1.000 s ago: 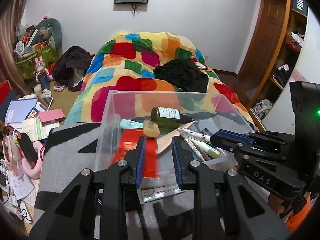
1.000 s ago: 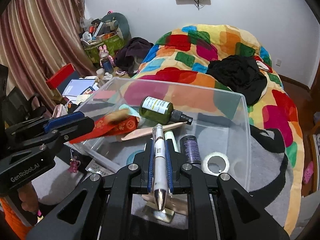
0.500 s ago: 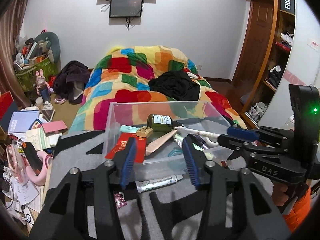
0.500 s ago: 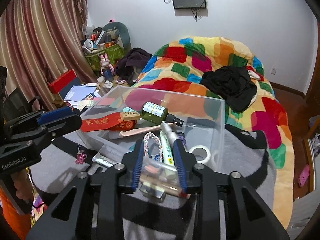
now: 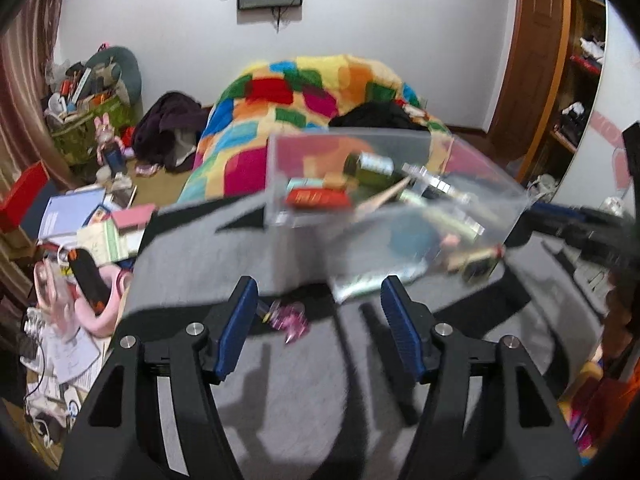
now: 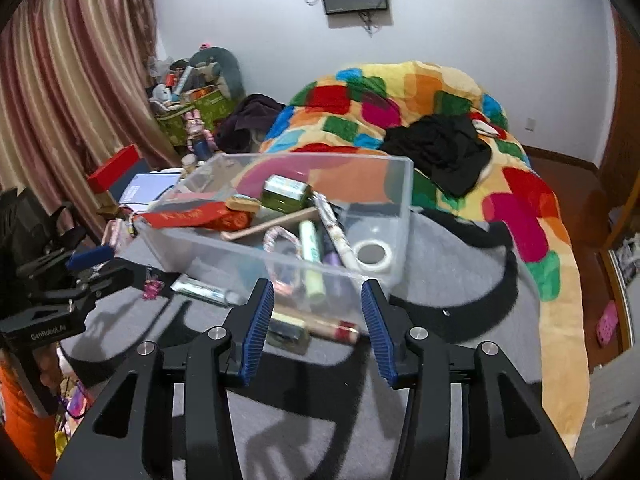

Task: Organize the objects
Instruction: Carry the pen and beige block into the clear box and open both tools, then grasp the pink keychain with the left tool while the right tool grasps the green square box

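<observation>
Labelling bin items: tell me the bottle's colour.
Dark green bottle with a pale label, clearest in the right wrist view.

"GenRobot.AI" is read in pale print on the black body of the left gripper (image 6: pixel 86 276), seen from the right wrist view. Lettering on the red envelope (image 6: pixel 188 216) and green bottle (image 6: pixel 286 194) is not legible.

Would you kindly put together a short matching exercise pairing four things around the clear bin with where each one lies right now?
Things:
1. green bottle
2. tape roll
3. pink charm
4. toothpaste tube

Places:
A. on the grey mat, touching the clear bin's near wall
B. inside the bin, near right corner
C. on the mat, left of the tube
D. inside the bin, towards the far wall

Pairs: 1-D, 2-B, 3-C, 4-A
</observation>
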